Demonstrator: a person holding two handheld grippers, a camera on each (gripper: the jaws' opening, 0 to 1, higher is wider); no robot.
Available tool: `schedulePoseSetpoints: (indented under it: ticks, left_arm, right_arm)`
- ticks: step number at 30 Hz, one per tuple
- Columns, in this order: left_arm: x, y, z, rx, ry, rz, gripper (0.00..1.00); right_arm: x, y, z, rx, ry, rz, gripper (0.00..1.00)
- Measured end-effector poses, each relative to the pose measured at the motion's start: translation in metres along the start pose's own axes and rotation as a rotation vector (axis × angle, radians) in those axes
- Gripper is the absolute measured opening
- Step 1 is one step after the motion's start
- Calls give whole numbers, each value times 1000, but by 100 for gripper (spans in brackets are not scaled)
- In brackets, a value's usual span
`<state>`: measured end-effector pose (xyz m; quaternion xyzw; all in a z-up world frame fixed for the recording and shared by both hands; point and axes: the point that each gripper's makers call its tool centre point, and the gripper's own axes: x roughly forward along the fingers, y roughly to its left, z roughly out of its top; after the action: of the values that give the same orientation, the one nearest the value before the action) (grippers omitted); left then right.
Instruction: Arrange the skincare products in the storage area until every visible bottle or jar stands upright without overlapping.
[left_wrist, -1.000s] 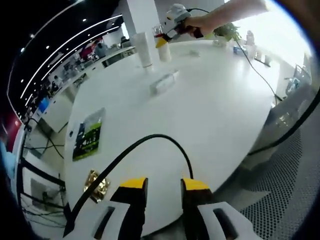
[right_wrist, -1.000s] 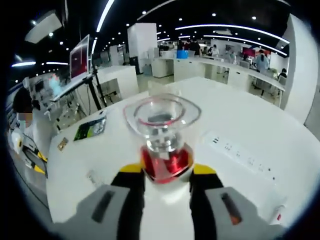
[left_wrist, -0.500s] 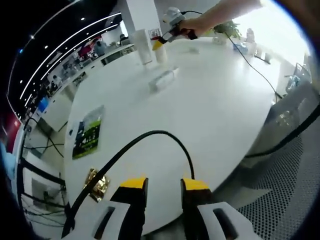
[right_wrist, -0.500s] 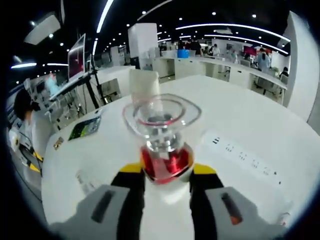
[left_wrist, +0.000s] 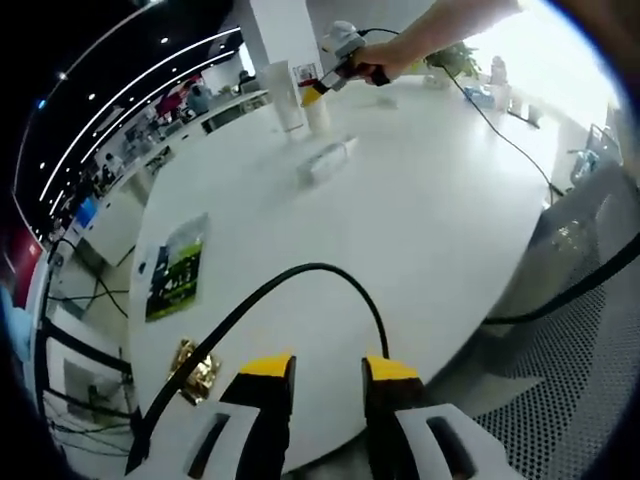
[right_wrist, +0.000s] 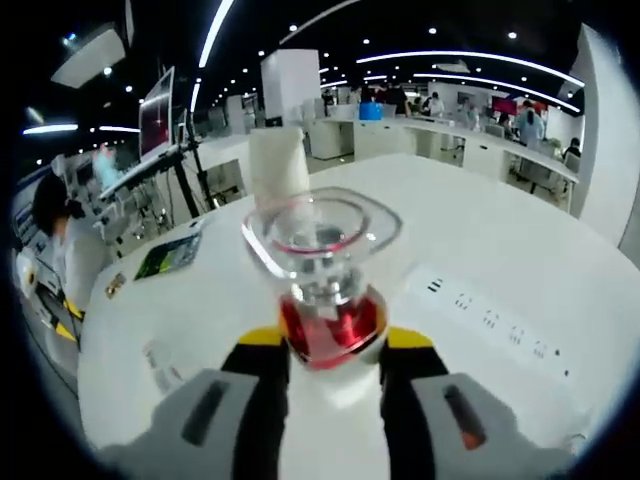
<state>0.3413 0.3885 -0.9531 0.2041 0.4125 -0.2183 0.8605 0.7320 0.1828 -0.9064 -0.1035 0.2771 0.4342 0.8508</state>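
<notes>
Left gripper view from the white table edge, far; right close above it.

A clear bottle with red inside is held up off the white table. Just behind it stands a tall white tube. A small white box lies flat near the tube.

No lettering or number can be read in either view. In the left gripper view a green printed leaflet lies flat on the white table, and its print is too small and blurred to make out (pale marks on green, nothing more). A lying white box farther off bears faint marks, also unreadable. In the right gripper view the same leaflet is just as blurred.
</notes>
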Motion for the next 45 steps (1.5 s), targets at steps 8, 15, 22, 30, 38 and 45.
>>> schedulePoseSetpoints:
  ticks: [8,15,22,30,38,45]
  left_arm:
    - [0,-1,0,0,2,-4,28]
    - [0,-1,0,2,0,-4,28]
    - [-1,-2,0,4,-1,-4,28]
    - [-1,-1,-1,0,-1,-2,28]
    - [-1,0,-1,-1,-3,-1,28]
    - [-1,1,1,-1,-10,3,28]
  right_arm:
    - [3,2,3,-3,-15,25,36]
    - [0,2,-1,0,12,55,37]
    - [-1,0,-7,-41,45,55,33]
    - [3,0,-5,-48,48,44,33]
    - [-5,1,-24,28,99,27,47]
    - [-26,45,-57,-9,219,114,48]
